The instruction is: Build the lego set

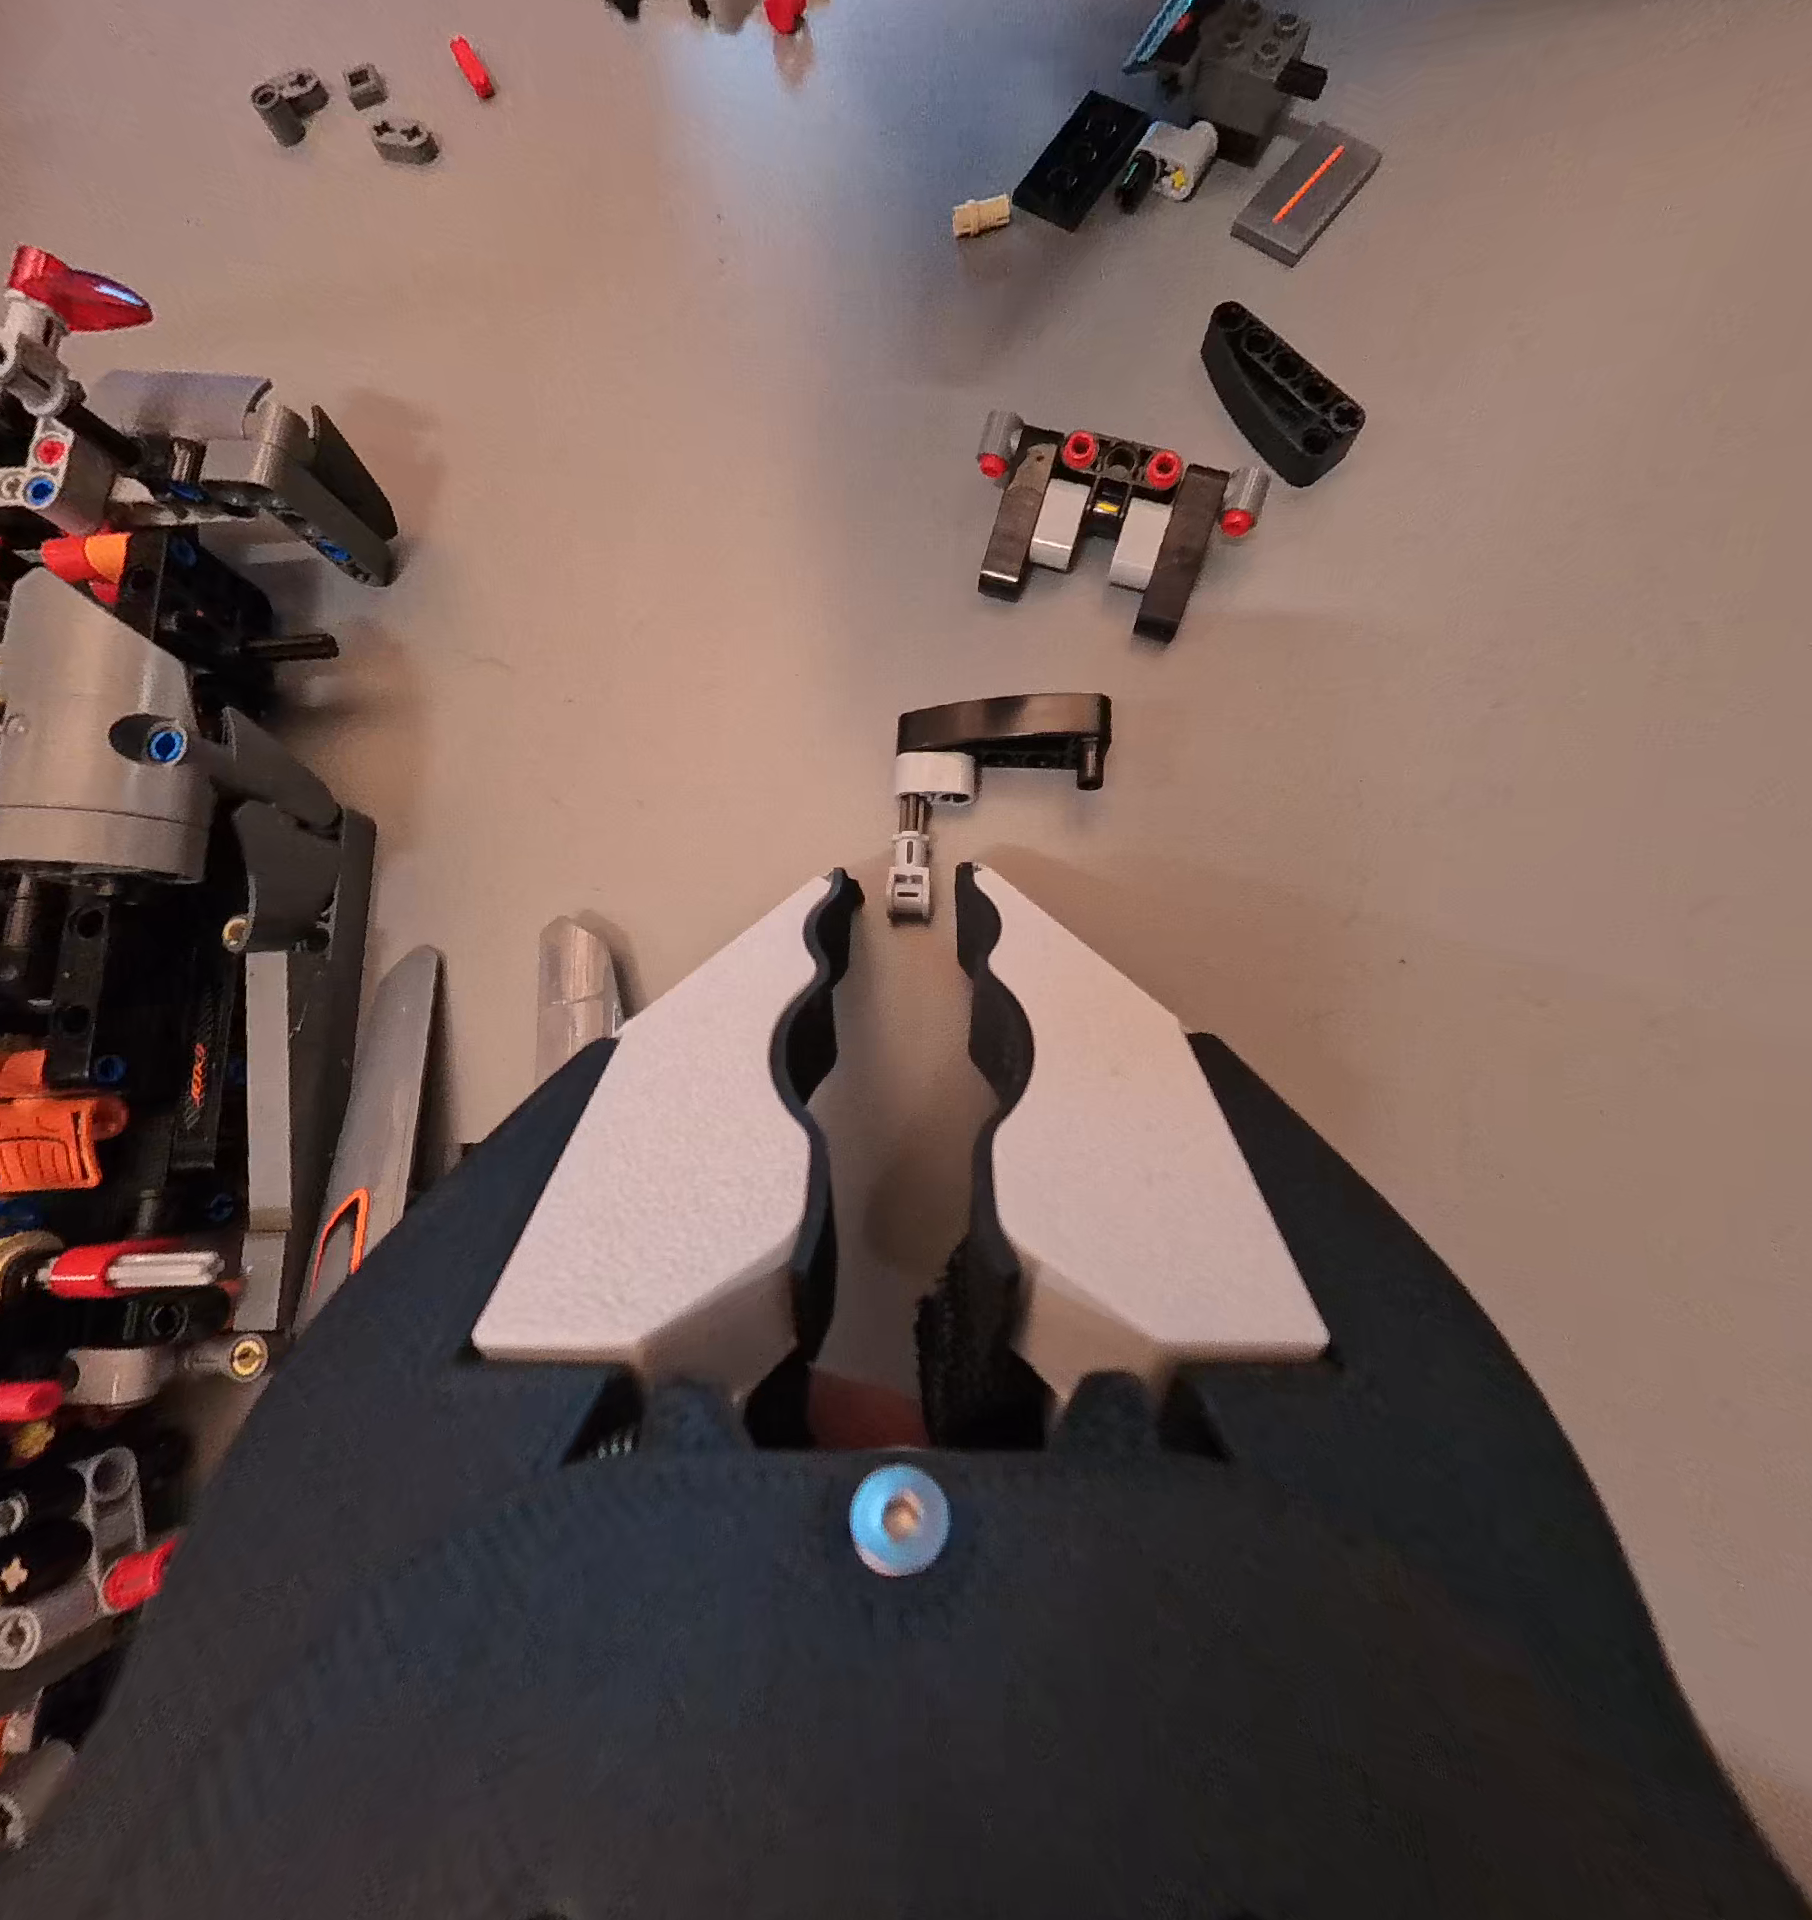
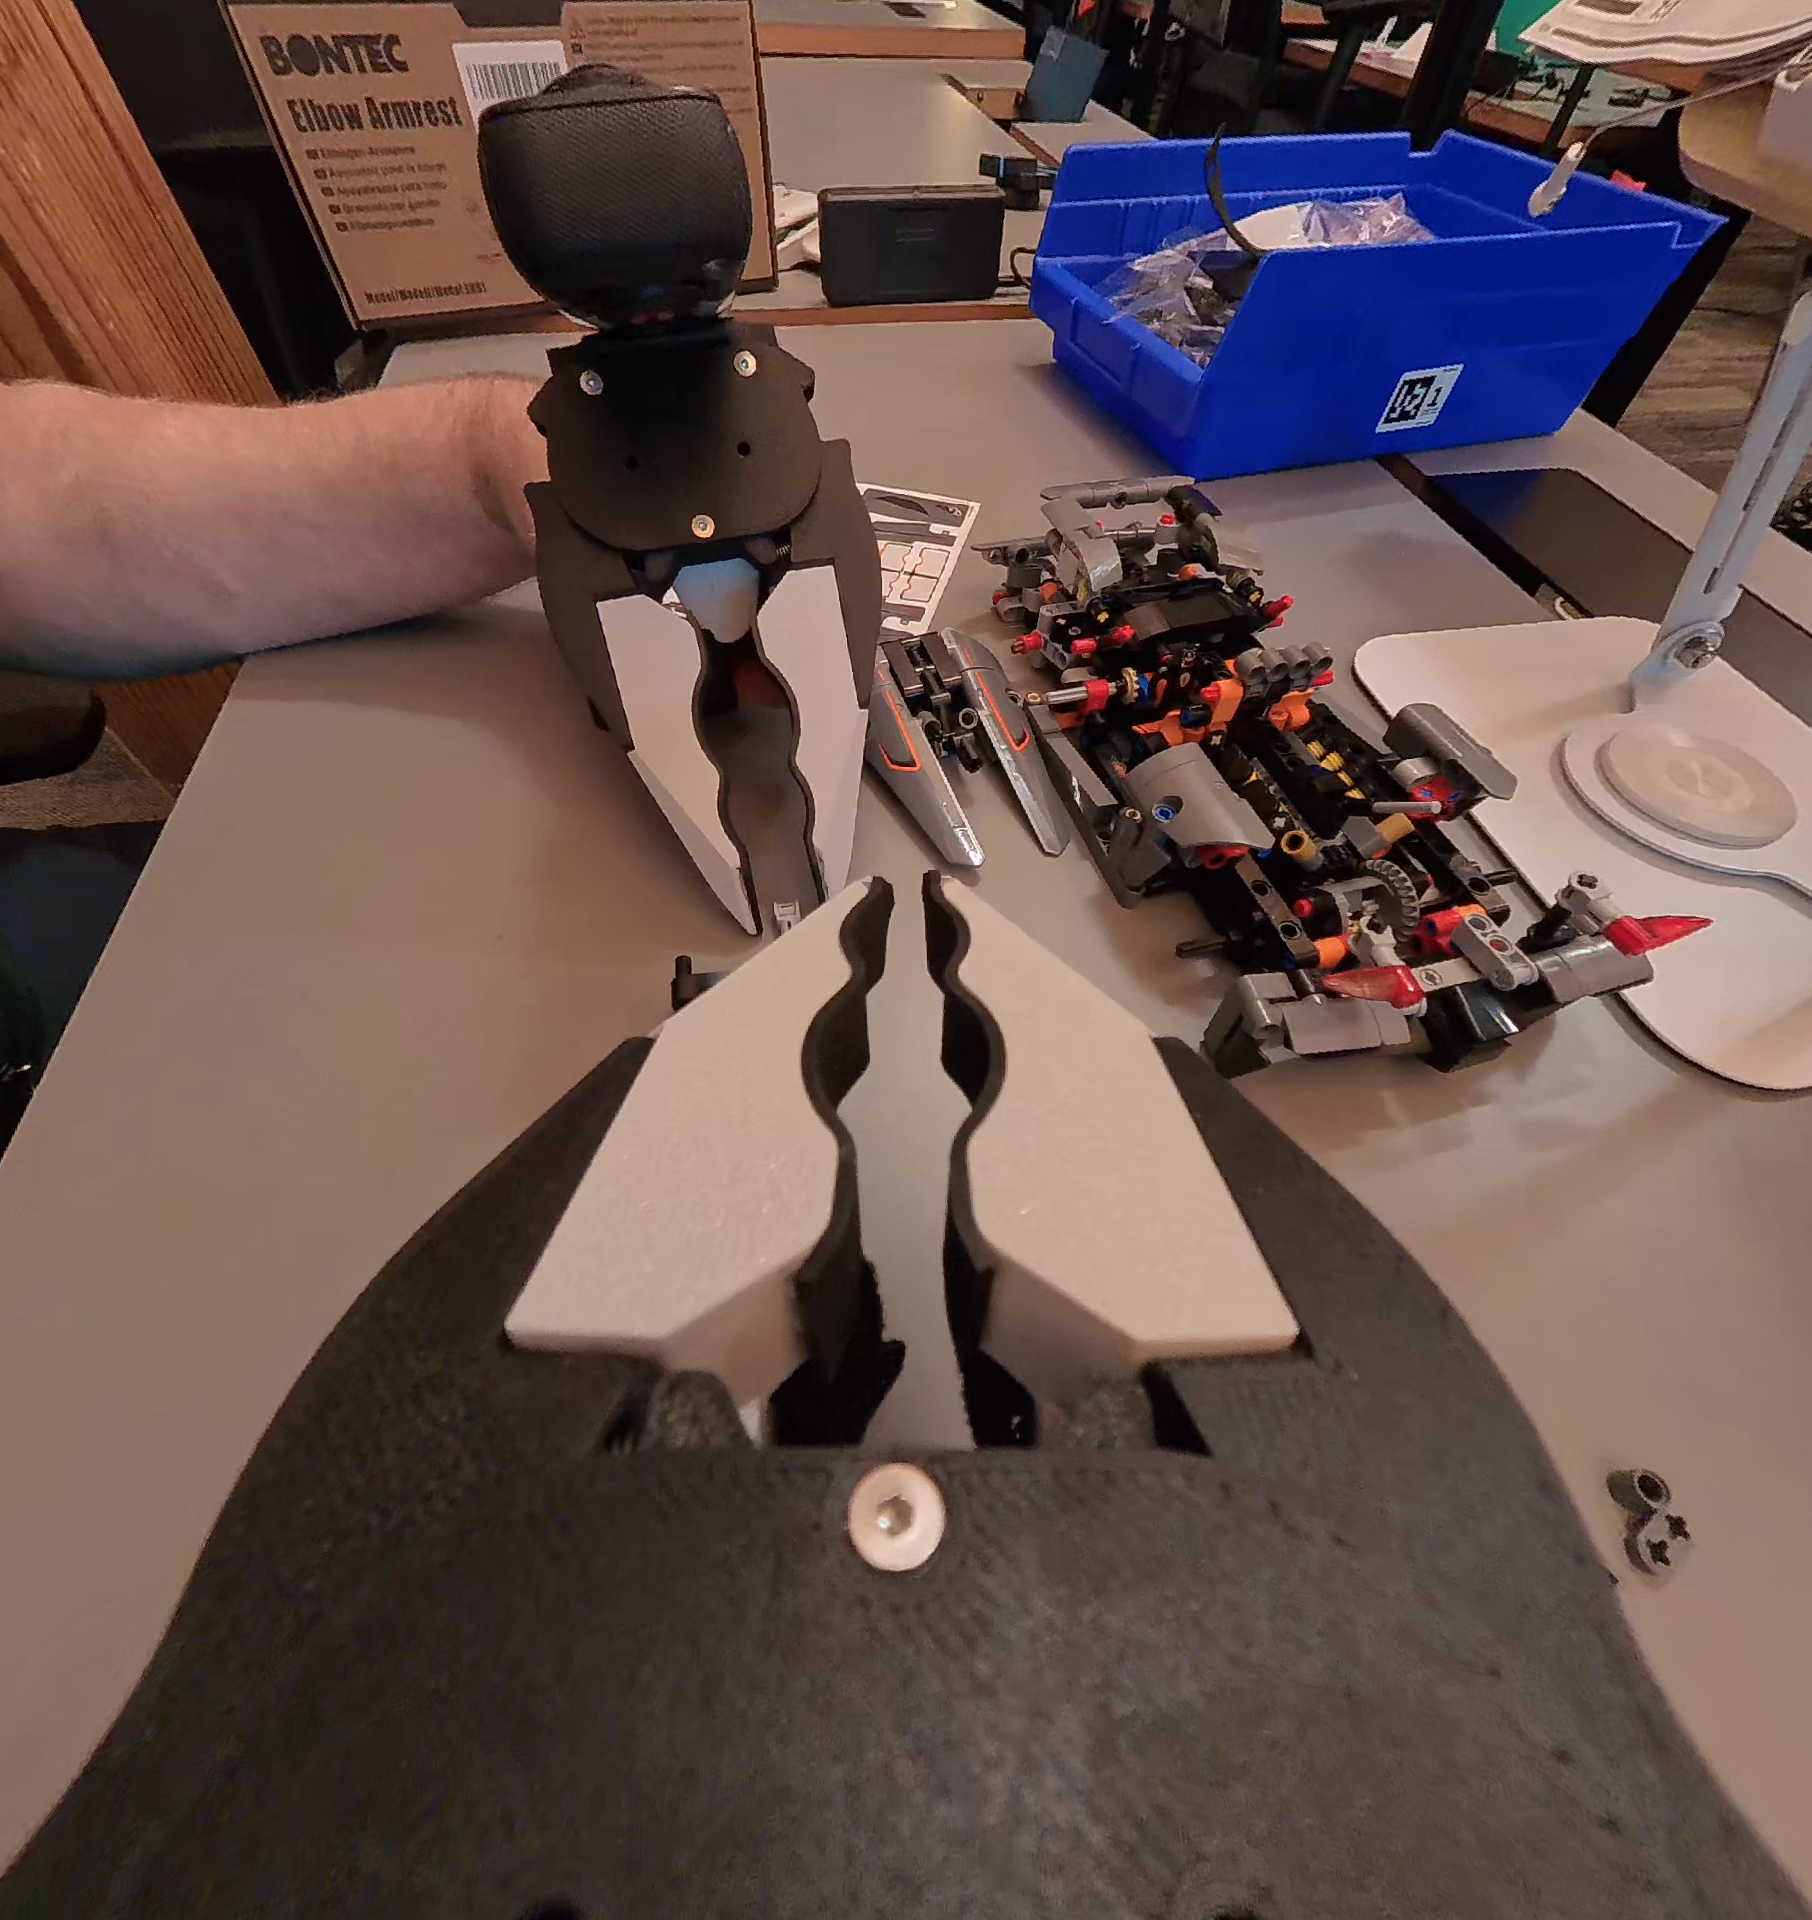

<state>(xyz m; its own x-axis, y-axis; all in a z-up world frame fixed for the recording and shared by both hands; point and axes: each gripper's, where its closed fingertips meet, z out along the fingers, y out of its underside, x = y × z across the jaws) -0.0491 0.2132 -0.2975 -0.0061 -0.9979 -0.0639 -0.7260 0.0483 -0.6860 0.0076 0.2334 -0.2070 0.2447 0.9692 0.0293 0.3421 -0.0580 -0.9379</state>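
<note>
The left gripper (image 1: 907, 873) hovers with its fingers released around the grey connector end (image 1: 909, 883) of a small black lever piece (image 1: 1006, 732) on the table (image 1: 621, 520). The right gripper (image 2: 907, 883) is parted and empty. The car chassis (image 2: 1276, 769) sits nearby. Closing off-centre would likely flick the light piece away.

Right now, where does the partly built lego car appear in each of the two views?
Left wrist view: the lego car fills the left edge, cut off by the frame.
Right wrist view: the lego car lies right of centre on the table, whole, beyond the right gripper.
Shared landmark: the silver pointed panels lying beside the car.
</note>
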